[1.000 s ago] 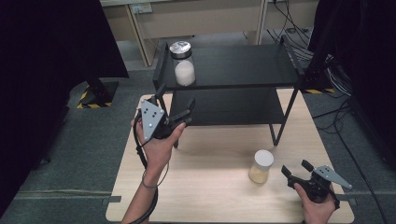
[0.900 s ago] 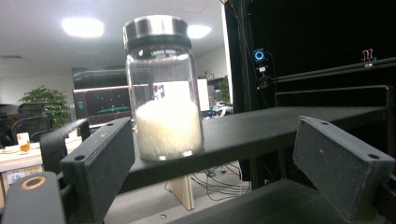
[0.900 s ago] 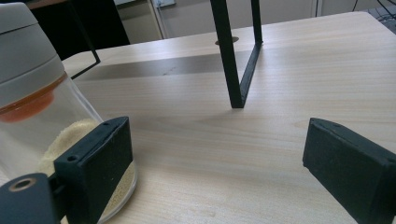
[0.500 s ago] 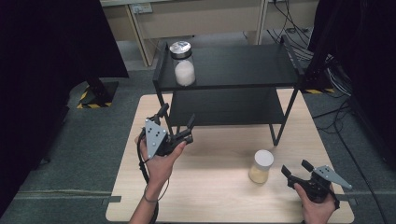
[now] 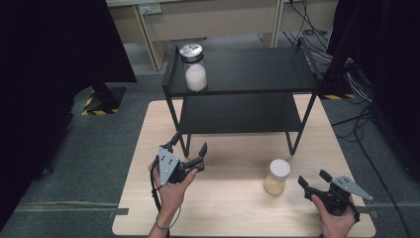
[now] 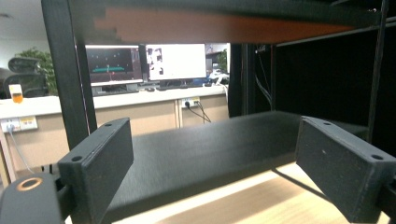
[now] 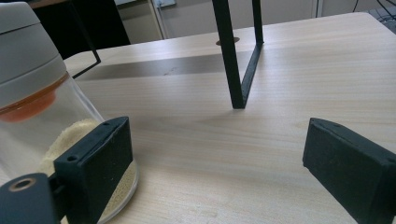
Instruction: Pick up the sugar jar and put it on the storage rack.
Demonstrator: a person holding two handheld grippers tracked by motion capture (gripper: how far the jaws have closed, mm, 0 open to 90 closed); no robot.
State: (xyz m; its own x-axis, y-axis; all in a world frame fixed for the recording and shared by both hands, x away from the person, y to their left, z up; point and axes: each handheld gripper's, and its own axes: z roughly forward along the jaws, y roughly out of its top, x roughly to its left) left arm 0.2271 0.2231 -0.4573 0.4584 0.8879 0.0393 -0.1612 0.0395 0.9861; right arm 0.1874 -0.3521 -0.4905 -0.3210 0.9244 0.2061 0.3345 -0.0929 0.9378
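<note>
The left gripper (image 5: 189,151) was held in the person's left hand (image 5: 171,186) above the wooden table (image 5: 233,208), just in front of the front-left leg of the black shelf unit (image 5: 242,89). Its jaws stood apart with nothing between them. Compared with one second earlier, this gripper had drawn back toward the person and lower over the table; half a second earlier it was already most of the way there. In the left gripper view, the spread jaws framed the lower shelf (image 6: 210,144) of the unit from its front edge.

The right gripper (image 5: 315,182) rested in the right hand (image 5: 337,223) near the table's front-right corner, in the same place as in both earlier frames. Its jaws were likewise spread and held nothing.

The white-lidded jar (image 5: 277,177), part-filled with yellowish powder, stood upright on the table just left of the right gripper, unmoved. In the right gripper view the jar (image 7: 42,116) stood close beside the left-hand jaw, outside the gap between the jaws; whether it touched that jaw could not be told.

A second jar (image 5: 194,67) with a metal lid and white contents stood on the top shelf near its front-left corner, unchanged.
</note>
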